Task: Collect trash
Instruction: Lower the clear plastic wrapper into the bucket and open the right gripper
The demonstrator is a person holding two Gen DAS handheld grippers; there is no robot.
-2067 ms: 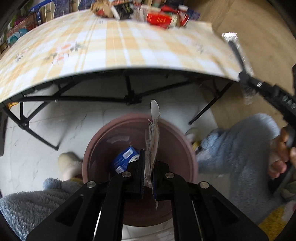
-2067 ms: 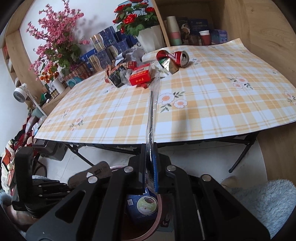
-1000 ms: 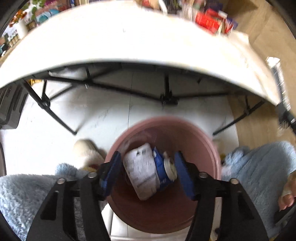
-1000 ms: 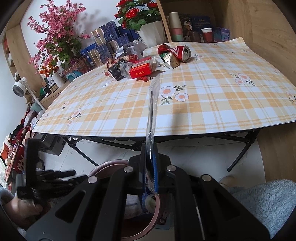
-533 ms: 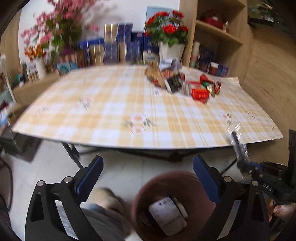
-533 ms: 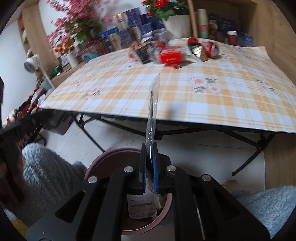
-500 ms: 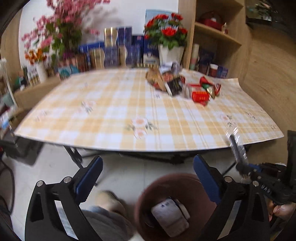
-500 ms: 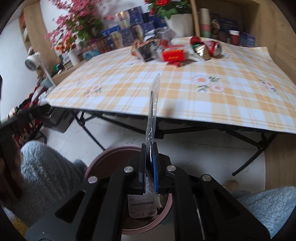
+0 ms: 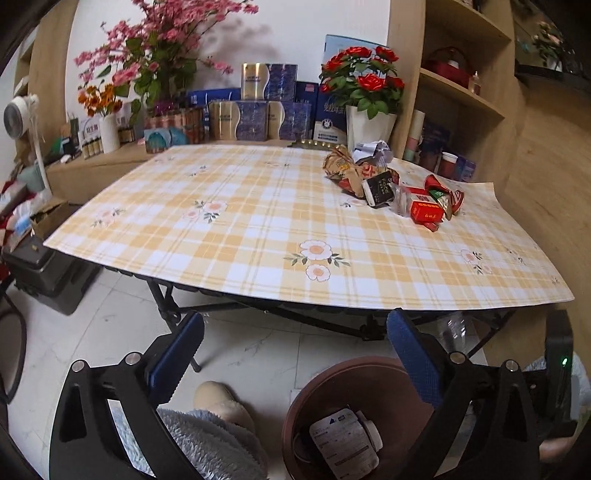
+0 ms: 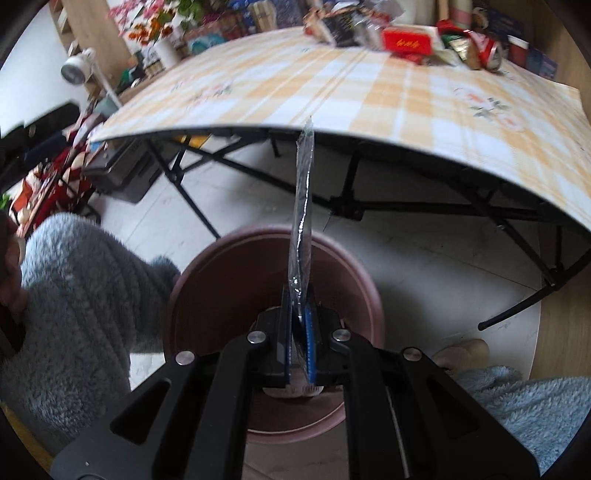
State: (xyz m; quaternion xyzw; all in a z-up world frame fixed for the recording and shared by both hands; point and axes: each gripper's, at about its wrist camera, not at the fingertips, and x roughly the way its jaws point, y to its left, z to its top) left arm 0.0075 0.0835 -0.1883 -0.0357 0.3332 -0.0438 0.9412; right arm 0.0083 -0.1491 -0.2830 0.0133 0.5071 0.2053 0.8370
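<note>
My left gripper (image 9: 293, 332) is open and empty, raised toward the plaid table (image 9: 258, 229). A heap of trash (image 9: 391, 184) lies at the table's far right: crumpled brown wrappers, a black packet, a red box, crushed red cans. Below stands the brown bin (image 9: 354, 380) with a white-labelled packet (image 9: 343, 443) inside. In the right wrist view, my right gripper (image 10: 299, 332) is shut on a thin clear plastic wrapper (image 10: 303, 199) that stands upright over the bin (image 10: 221, 280). The same heap (image 10: 399, 33) shows at the table's far edge.
The table's black folding legs (image 10: 351, 199) stand just behind the bin. A person's fuzzy blue-grey sleeves (image 10: 81, 295) and a beige slipper (image 9: 218, 400) flank the bin. Flower vases and blue boxes (image 9: 258, 107) line the back; wooden shelves (image 9: 461, 92) stand at right.
My left gripper let a packet fall into the bin, opened wide and tilted up to face the table. My right gripper, still clamping the wrapper, moved down over the bin.
</note>
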